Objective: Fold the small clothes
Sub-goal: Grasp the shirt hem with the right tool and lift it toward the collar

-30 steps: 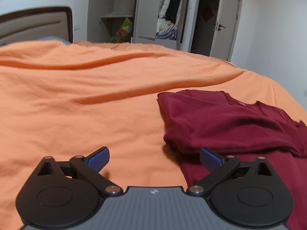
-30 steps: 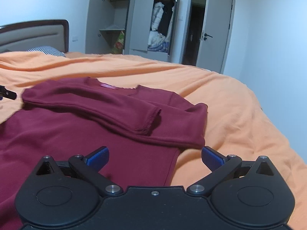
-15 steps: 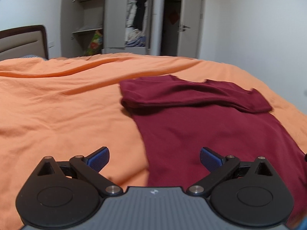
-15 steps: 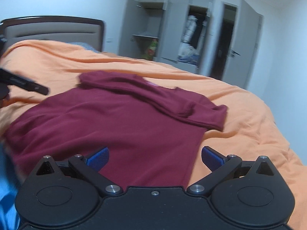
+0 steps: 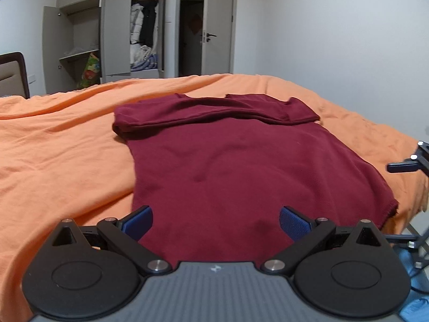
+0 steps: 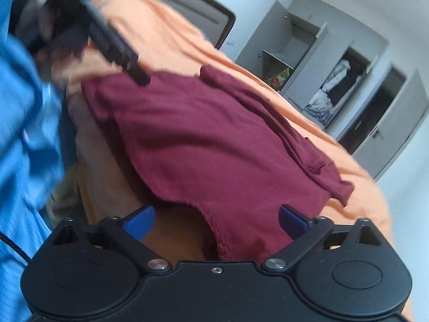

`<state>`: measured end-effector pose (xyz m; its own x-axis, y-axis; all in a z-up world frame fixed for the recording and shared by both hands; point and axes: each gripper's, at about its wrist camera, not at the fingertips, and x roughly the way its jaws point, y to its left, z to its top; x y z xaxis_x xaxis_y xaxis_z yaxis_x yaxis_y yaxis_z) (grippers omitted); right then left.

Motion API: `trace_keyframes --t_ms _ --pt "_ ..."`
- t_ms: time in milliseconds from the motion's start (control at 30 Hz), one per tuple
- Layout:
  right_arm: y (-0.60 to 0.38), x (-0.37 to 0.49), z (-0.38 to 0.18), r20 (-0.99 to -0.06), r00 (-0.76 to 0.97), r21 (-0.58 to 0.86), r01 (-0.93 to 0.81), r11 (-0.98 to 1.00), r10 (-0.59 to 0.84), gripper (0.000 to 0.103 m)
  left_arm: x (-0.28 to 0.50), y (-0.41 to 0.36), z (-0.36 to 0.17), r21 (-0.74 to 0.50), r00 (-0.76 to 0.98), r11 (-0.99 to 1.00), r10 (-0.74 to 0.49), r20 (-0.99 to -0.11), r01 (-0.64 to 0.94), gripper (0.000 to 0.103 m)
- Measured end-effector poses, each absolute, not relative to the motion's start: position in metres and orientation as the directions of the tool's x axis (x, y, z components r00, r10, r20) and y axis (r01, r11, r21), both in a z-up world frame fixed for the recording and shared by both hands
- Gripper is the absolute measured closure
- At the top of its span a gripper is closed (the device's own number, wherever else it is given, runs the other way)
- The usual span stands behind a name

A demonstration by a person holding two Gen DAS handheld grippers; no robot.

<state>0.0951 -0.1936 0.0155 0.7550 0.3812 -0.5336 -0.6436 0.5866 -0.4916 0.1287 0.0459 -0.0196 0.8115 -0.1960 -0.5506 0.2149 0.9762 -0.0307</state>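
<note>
Maroon fabric, a small shirt [image 5: 241, 161], is lying spread on the orange bedspread [image 5: 67, 161] with its sleeves folded across the chest near the collar. The left claw [image 5: 215, 218] is being held spread wide over the shirt's near hem, gripping nothing. The right claw [image 6: 216, 218] is likewise being held spread, tilted, with the hem edge lying between its blue fingertips [image 6: 140, 221]. A blue sleeve [image 6: 24, 123] is showing blurred at the left.

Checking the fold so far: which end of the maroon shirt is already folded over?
The far, collar end of the maroon shirt: its sleeves lie folded across; the near hem lies flat.
</note>
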Motion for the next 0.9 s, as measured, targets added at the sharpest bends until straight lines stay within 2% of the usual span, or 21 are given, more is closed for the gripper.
trace_keyframes --t_ms 133,233,300,400,467,567,900 --pt "-0.189 0.094 0.008 -0.500 0.788 -0.568 -0.612 0.550 0.360 0.018 0.124 0.045 -0.019 -0.031 0.808 0.972 -0.210 -0.551 0.231 0.000" --pt "-0.187 0.089 0.008 -0.460 0.798 -0.610 -0.602 0.515 0.388 0.033 0.121 0.042 -0.018 -0.028 0.807 0.967 -0.228 -0.544 0.254 0.000" --pt "-0.185 0.085 0.008 -0.447 0.796 -0.638 -0.603 0.479 0.408 0.057 0.119 0.039 -0.017 -0.023 0.807 0.960 -0.246 -0.537 0.278 0.000" --pt "-0.182 0.080 0.011 -0.454 0.783 -0.658 -0.616 0.432 0.425 0.078 0.114 0.033 -0.014 -0.009 0.804 0.946 -0.281 -0.524 0.325 0.000" --pt "-0.182 0.078 0.016 -0.464 0.775 -0.657 -0.626 0.421 0.429 0.088 0.110 0.028 -0.013 0.007 0.803 0.934 -0.305 -0.512 0.358 0.000" --pt "-0.183 0.084 0.030 -0.472 0.770 -0.608 -0.637 0.474 0.429 0.093 0.105 0.017 -0.012 0.040 0.802 0.913 -0.336 -0.495 0.407 0.000" --pt "-0.190 0.119 0.081 -0.431 0.784 -0.386 -0.608 0.694 0.446 0.094 0.094 -0.024 -0.023 0.213 0.806 0.853 -0.326 -0.493 0.476 0.000"
